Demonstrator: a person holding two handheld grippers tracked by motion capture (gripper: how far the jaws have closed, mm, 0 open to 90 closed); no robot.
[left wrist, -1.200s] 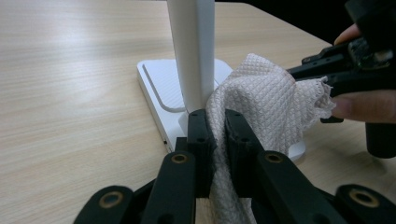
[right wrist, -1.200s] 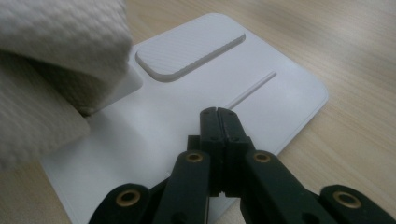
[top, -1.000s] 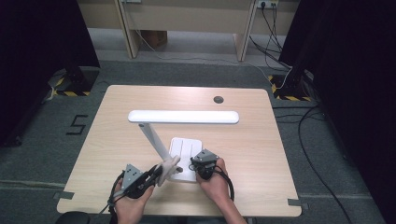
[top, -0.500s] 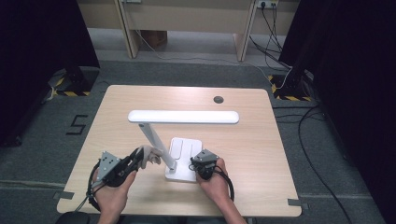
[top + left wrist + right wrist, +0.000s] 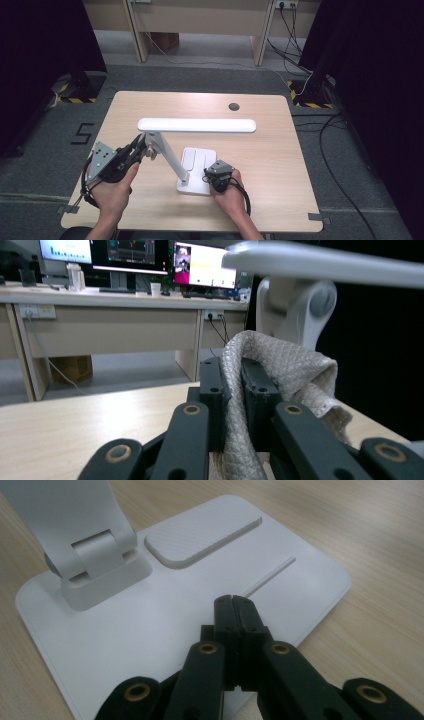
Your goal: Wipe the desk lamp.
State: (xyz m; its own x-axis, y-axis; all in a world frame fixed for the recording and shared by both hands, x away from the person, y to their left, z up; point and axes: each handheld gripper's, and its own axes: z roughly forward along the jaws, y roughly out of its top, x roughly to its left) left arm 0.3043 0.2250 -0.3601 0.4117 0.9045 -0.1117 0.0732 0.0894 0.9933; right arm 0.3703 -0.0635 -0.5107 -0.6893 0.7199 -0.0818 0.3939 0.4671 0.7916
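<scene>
High view: white desk lamp [image 5: 192, 150] between both hand-held grippers on table [image 5: 280, 150].

I see grey carpet [image 5: 210, 80] around the wooden bench [image 5: 280, 150], with black curtains [image 5: 40, 50] on both sides. Beyond stands a long desk [image 5: 100, 305] carrying lit monitors [image 5: 205, 265].

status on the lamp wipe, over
Left tool shut on cloth, up by lamp arm joint. Right tool shut, pressing lamp base. Nothing in the way.

High view above the near edge, facing forward and down, 2 close gripper views sharing the white lamp [image 5: 190, 150]
</scene>
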